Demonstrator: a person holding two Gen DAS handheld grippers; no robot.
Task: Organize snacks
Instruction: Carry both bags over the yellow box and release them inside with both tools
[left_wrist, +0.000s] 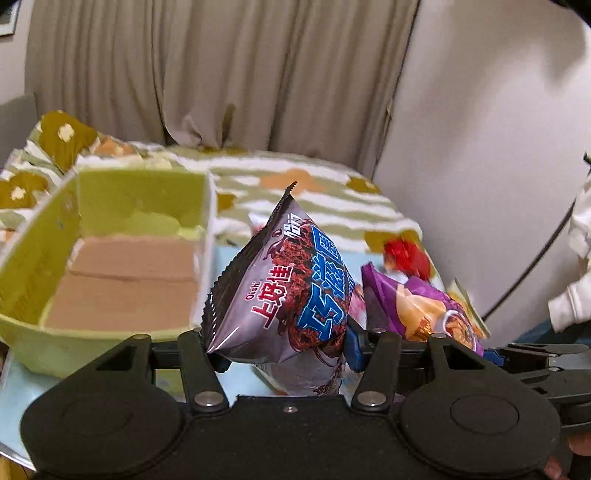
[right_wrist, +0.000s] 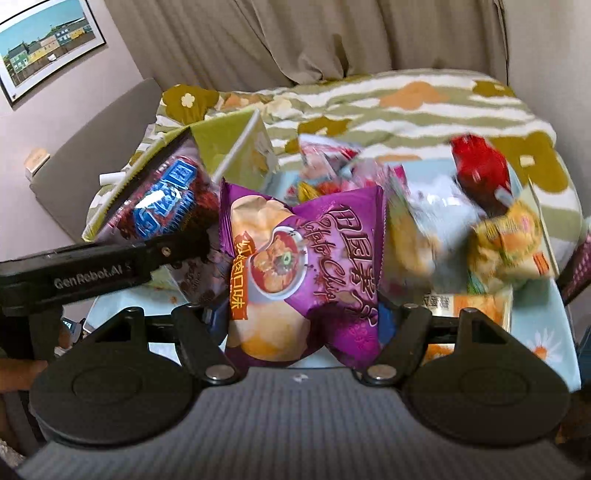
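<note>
With both packets clamped and clear of the tabletop, reads as the carry stage between pickup and drop-off.

Left gripper (left_wrist: 282, 354): jaws pressed together on the lower part of a grey-silver foil snack bag with blue and red lettering (left_wrist: 280, 291). Pinched low so the puffed body and crimped top stand up ahead of the camera, leaving the view of the target unobstructed.

Right gripper (right_wrist: 303, 328): jaws set wider, closed against both sides of a purple glossy potato-chip packet (right_wrist: 303, 266); dented where the pads bite, so judged a real grip and not a loose cradle. Wider stance explained by the packet being held across its broad face.

Purple packet also visible in the left wrist view, just right of the grey bag; grey bag seen in the right wrist view, to the left behind the other tool's black arm. Held side by side, close but apparently not touching.

Yellow-green open cardboard box with a brown base (left_wrist: 110, 258): just left of the grey bag, seemingly empty, and the likely destination.

Pile of remaining mixed snack packets (right_wrist: 443, 229), including a red wrapped one (right_wrist: 480, 170), spread on the pale blue daisy-print tablecloth (right_wrist: 535, 332), blurred. Green, white and orange flowered blanket (right_wrist: 406, 107) behind, beige curtain beyond.

Next step presumably a swing left over the box rim; main risk a slippery foil bag sliding out.
</note>
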